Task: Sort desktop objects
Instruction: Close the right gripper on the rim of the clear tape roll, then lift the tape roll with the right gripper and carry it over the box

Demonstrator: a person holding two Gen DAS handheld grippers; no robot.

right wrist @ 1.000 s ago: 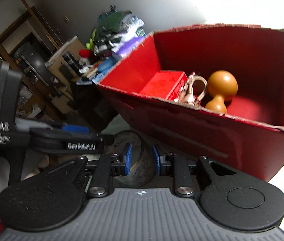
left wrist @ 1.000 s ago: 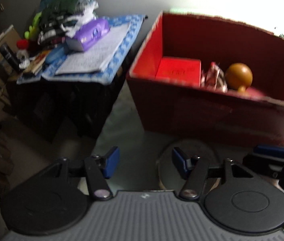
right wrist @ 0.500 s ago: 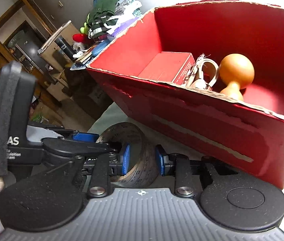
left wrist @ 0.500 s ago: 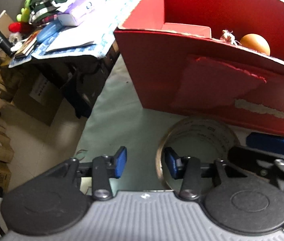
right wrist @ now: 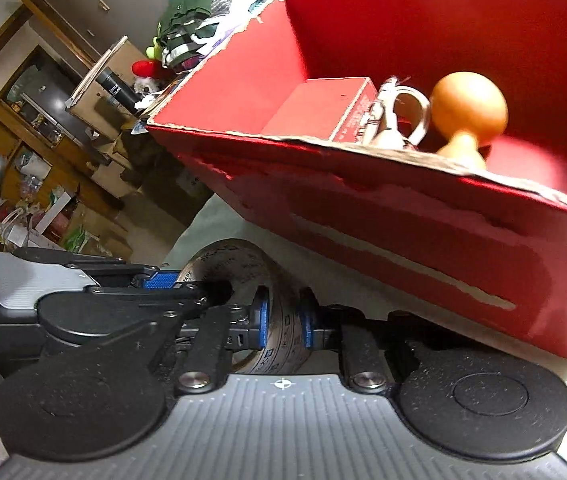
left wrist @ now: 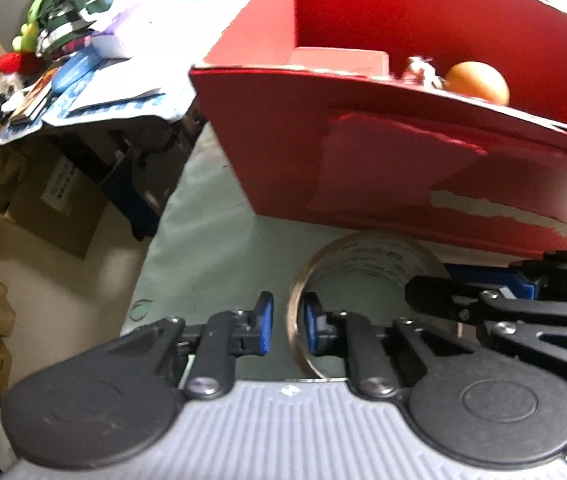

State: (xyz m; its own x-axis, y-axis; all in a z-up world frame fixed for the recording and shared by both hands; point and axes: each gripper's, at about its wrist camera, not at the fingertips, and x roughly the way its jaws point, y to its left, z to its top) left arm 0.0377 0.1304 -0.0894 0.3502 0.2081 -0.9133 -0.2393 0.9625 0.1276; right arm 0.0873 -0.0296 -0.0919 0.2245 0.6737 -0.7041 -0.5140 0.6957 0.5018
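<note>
Translucent printed tape roll (left wrist: 367, 276) upright

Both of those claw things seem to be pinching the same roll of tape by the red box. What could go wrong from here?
Both the left gripper and the right gripper pinch the tape roll, so pulling in different directions could squash or drop it. The red box has a tall front wall right behind; lifting too low could knock the roll against it or shove the box.
</note>
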